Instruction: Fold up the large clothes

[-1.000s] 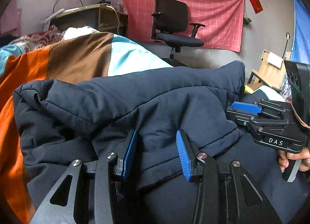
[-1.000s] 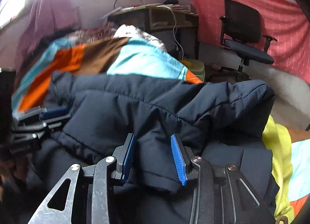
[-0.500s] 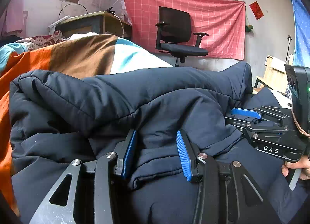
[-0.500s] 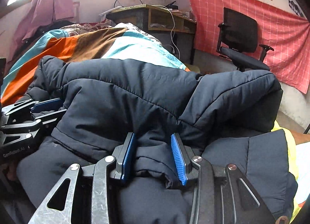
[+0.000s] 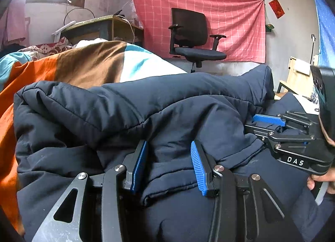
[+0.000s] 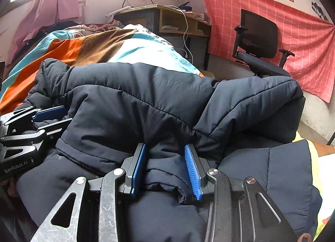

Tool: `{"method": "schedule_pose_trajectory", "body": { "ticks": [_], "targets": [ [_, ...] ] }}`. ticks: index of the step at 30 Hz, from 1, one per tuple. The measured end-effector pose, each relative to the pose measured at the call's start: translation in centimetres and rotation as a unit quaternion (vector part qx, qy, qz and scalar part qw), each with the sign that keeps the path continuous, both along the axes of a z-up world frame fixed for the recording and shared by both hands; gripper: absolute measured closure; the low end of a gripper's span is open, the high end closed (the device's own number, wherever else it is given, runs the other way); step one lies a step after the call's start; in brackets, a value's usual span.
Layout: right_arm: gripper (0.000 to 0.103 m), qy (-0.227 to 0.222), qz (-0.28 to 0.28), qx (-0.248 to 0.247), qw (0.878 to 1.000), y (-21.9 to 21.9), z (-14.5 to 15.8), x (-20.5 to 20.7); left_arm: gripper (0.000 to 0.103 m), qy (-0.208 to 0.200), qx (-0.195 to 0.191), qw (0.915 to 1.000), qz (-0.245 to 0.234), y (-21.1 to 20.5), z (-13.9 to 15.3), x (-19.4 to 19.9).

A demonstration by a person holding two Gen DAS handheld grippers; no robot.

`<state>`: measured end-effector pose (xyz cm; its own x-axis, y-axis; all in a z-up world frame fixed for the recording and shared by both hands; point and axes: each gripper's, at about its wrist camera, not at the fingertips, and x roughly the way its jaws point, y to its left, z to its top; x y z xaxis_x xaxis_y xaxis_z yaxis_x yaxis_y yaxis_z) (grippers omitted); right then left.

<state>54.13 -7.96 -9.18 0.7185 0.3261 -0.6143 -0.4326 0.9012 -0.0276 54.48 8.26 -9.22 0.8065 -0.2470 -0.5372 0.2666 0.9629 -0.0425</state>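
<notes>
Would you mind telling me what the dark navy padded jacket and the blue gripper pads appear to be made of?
Dark navy padded jacket: probably a matte synthetic shell over soft filling, judging by its stitched quilt lines and puffy folds. Blue gripper pads: likely ribbed rubber or plastic.

Way ahead blocked by bulging fold of dark padded jacket (image 5: 134, 112), striped bedding (image 5: 90, 64) piled behind, open floor seen around office chair (image 5: 194, 39).

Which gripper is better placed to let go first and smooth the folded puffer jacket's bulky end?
Probably right. The right gripper grips the navy puffer jacket beside its puffed-up end; the left gripper holds the flatter side.
</notes>
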Motion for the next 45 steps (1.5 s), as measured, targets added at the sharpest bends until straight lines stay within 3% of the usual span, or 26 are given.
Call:
{"method": "schedule_pose_trajectory", "body": {
  "ticks": [6, 10, 12, 13, 14, 16, 19, 26, 35, 45],
  "targets": [
    [0.062, -0.004, -0.001, 0.011, 1.000, -0.5, 0.9, -0.4, 0.053, 0.046, -0.042, 0.9971, 0.044, 0.9, 1.9, -0.5],
    [0.031, 0.008, -0.017, 0.029, 0.999, -1.9, 2.3, -0.6, 0.051, 0.073, -0.085, 0.9906, 0.078, 2.2, 3.3, -1.1],
    [0.030, 0.023, -0.026, 0.047, 0.998, -2.7, 2.9, -0.8, 0.050, 0.073, -0.084, 0.9900, 0.087, 2.3, 4.4, -1.6],
    [0.030, 0.029, -0.030, 0.054, 0.998, -3.2, 3.2, -1.0, 0.045, 0.072, -0.081, 0.9902, 0.089, 2.3, 4.8, -1.9],
    [0.030, 0.028, -0.032, 0.055, 0.998, -3.5, 3.7, -1.4, 0.036, 0.067, -0.073, 0.9909, 0.092, 2.2, 5.6, -2.4],
    [0.030, 0.015, -0.027, 0.053, 0.998, -3.8, 4.7, -2.4, 0.028, 0.055, -0.065, 0.9919, 0.094, 2.0, 6.6, -3.5],
    [0.021, -0.002, -0.019, 0.048, 0.999, -4.0, 6.5, -4.0, 0.021, 0.034, -0.061, 0.9933, 0.093, 1.5, 8.3, -5.4],
    [0.011, -0.026, -0.005, 0.046, 0.999, -4.2, 10.0, -7.9, 0.009, -0.010, -0.039, 0.9944, 0.098, 0.0, 11.3, -10.2],
    [0.001, -0.054, -0.007, 0.067, 0.996, -6.2, 13.5, -13.9, 0.005, -0.060, -0.013, 0.9945, 0.086, -2.0, 13.6, -17.1],
    [0.000, -0.071, 0.004, 0.088, 0.994, -8.8, 15.5, -20.9, 0.005, -0.081, 0.004, 0.9935, 0.079, -3.9, 14.0, -23.7]
  ]
}}
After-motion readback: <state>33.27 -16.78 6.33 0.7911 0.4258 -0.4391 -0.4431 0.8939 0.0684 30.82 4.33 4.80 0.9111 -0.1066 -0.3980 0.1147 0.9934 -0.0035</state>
